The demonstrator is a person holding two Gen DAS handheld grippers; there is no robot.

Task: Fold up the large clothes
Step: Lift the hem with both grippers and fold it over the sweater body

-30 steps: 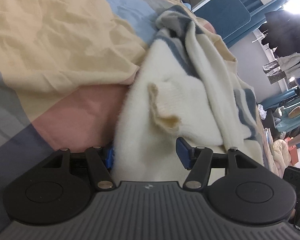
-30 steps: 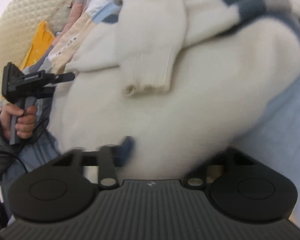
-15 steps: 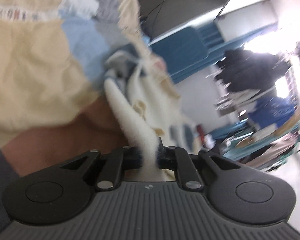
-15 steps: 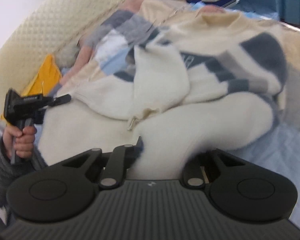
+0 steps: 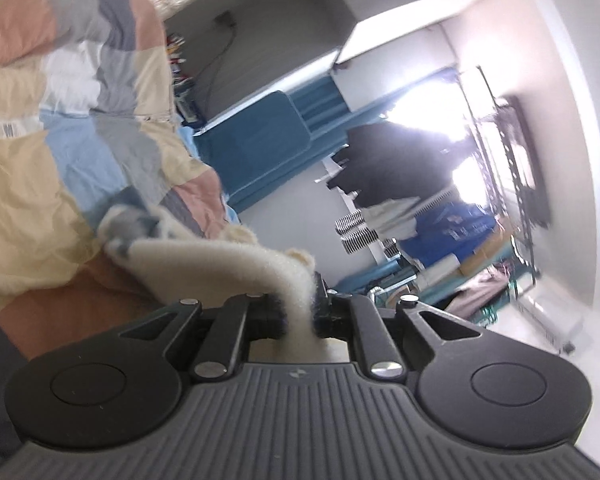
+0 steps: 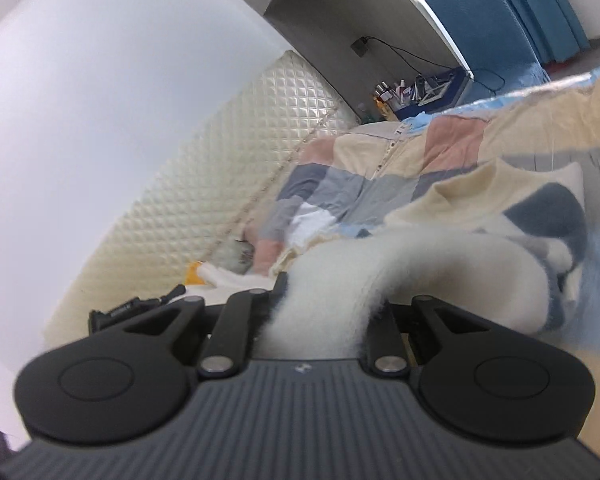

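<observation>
Lifting now, and your left gripper [image 5: 300, 312] has its fingers nearly closed, pinching a thin fuzzy edge of the cream sweater [image 5: 204, 254]. From that pinch the knit runs away in a taut band, back down to the patchwork quilt [image 5: 24, 184] on the bed, where the grey-striped part still lies bunched. Over on the right, your right gripper [image 6: 320, 312] has just been closing its fingers, and they now squeeze a thicker roll of the same sweater [image 6: 420, 264], which arches up and trails off to the striped body resting on the quilt [image 6: 380, 152]. The quilted headboard [image 6: 228, 184] stands behind, and the tip of your other tool shows low at the left of that view.

By my read you're in the pick-up step: both edges gripped, garment partly clear of the bed, nothing folded yet. Next you'll likely want to spread your hands apart so the sweater hangs open, then lay it flat on the quilt. Watch the left pinch, it looks shallow and the fluffy knit could slip out.
</observation>
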